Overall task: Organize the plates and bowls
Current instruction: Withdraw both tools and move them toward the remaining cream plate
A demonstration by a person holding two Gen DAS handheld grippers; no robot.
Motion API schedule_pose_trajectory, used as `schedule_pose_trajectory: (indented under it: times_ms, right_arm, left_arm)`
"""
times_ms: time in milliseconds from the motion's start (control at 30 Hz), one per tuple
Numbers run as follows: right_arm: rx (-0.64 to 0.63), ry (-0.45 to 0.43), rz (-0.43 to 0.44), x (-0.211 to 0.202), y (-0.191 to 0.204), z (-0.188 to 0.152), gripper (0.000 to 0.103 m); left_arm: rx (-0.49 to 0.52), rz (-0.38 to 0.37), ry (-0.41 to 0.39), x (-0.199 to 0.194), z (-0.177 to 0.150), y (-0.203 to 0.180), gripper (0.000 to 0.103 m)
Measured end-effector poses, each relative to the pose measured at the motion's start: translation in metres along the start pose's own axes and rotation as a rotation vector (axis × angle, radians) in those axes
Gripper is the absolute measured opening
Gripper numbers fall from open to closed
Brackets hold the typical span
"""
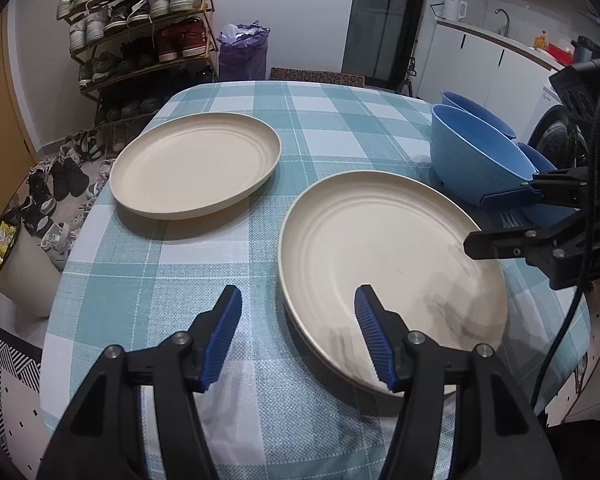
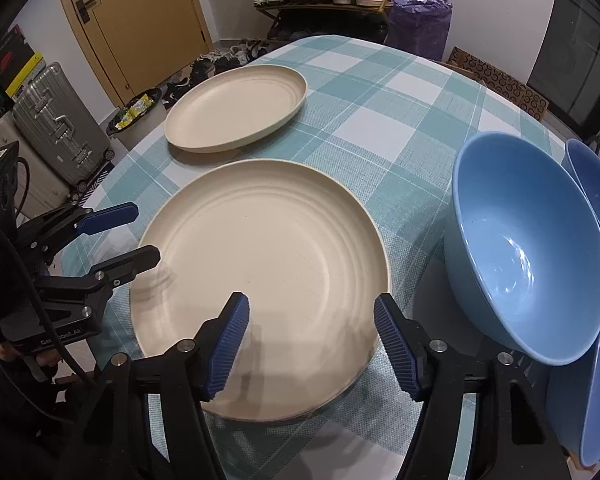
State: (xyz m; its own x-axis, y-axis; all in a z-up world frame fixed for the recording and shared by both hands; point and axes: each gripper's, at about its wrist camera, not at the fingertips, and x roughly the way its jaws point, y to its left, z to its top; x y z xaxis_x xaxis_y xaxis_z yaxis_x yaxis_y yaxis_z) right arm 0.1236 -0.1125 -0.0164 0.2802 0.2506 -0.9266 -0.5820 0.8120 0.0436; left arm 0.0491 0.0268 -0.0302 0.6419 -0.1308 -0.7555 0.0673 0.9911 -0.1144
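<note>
At the far left of the right wrist view a grey hard-shell suitcase (image 2: 58, 120) stands on the floor before a yellow-brown door (image 2: 140, 20). From the left wrist view, a tiered shoe rack (image 1: 140, 28) packed with sneakers fills the left wall, loose shoes scattered at its foot, and a purple bag (image 1: 244, 50) stands just beside it.

The table (image 1: 320, 120) wears a teal-and-white checked cloth. On its left part lies the far cream plate (image 1: 196, 168), empty and flat. Nearer, and apart from it, lies the near cream plate (image 1: 388, 256); a darker rim shows under its near edge.

The left gripper (image 1: 298, 338) is spread, nothing between its blue ribbed pads; the right-hand pad hangs over the near plate's rim, the other over bare cloth. The right gripper (image 2: 312, 344) is likewise spread and empty, over the same plate's near edge.

To the right, blue bowls sit close together: a tilted front bowl (image 2: 528, 244) leans by a rear bowl (image 2: 596, 188).

Farther right, a white kitchen counter (image 1: 492, 36) carries a white kettle (image 1: 454, 6) and a tap (image 1: 502, 20).
</note>
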Motion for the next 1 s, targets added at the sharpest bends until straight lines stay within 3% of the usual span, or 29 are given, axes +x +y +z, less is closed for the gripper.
schedule_pose_trajectory:
  times_ms: [67,100,133,200,300,500,700,1000]
  right_arm:
    - [0.0,-0.014,0.018,-0.001,0.0,0.0,0.073]
    - [0.001,-0.019,0.025,-0.002,0.001,0.0,0.073]
    - [0.001,-0.023,0.031,-0.002,0.001,0.0,0.076]
    - [0.002,-0.03,0.038,-0.002,0.001,0.0,0.081]
    - [-0.002,-0.041,0.053,-0.003,0.002,0.002,0.083]
    - [-0.007,-0.108,0.066,-0.011,0.002,0.007,0.102]
    - [0.009,-0.219,0.077,-0.027,-0.006,0.017,0.102]
    - [0.009,-0.285,0.123,-0.043,-0.007,0.03,0.102]
  left_arm:
    - [0.001,0.003,-0.006,0.0,0.001,0.0,0.062]
    - [-0.001,0.006,-0.008,0.0,0.002,0.001,0.067]
    - [-0.004,0.009,-0.01,-0.001,0.002,0.001,0.08]
    - [-0.017,0.006,-0.021,-0.002,0.005,0.002,0.089]
    - [-0.027,0.001,-0.026,-0.002,0.008,0.004,0.091]
    - [-0.032,-0.003,-0.065,-0.006,0.015,0.005,0.097]
    - [-0.04,0.012,-0.092,-0.007,0.021,0.009,0.103]
    - [-0.076,0.043,-0.125,-0.011,0.034,0.023,0.103]
